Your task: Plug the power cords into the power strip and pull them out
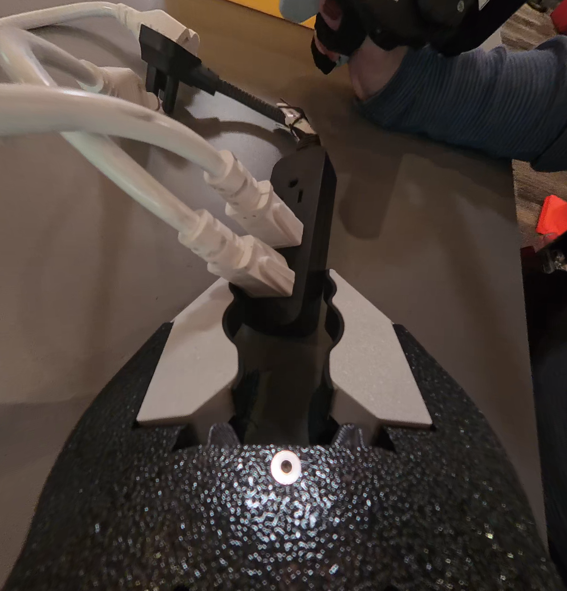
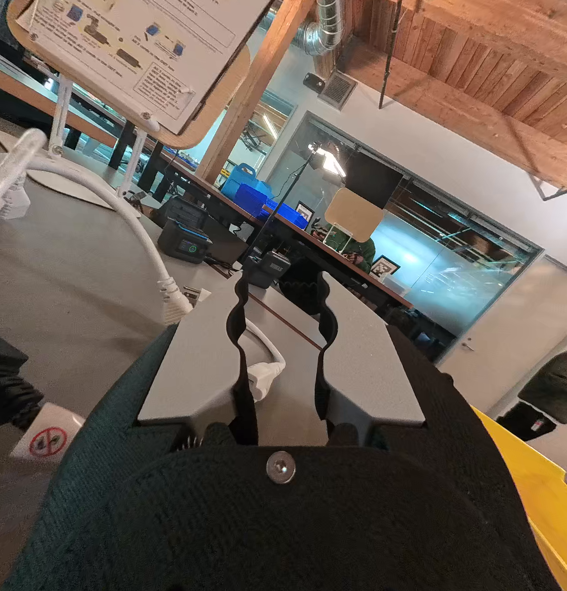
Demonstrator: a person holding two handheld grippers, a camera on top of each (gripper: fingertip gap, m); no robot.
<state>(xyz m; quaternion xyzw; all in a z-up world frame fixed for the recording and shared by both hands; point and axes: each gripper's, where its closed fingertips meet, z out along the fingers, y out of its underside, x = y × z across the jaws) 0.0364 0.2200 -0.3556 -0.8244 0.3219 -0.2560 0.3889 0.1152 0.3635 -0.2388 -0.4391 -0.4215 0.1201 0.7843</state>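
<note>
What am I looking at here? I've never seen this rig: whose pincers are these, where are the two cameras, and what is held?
No robot: a person holds a two-finger gripper in each hand, and a camera on each looks forward along its fingers. In the left view, the left gripper is shut on the near end of a black power strip, which lies on a grey table. Two white plugs sit in the strip; a black plug lies loose beyond it. The person's gloved hand shows at the top right. In the right view, the right gripper is tilted up toward the room, open and empty, with another white plug on the table beneath it.
</note>
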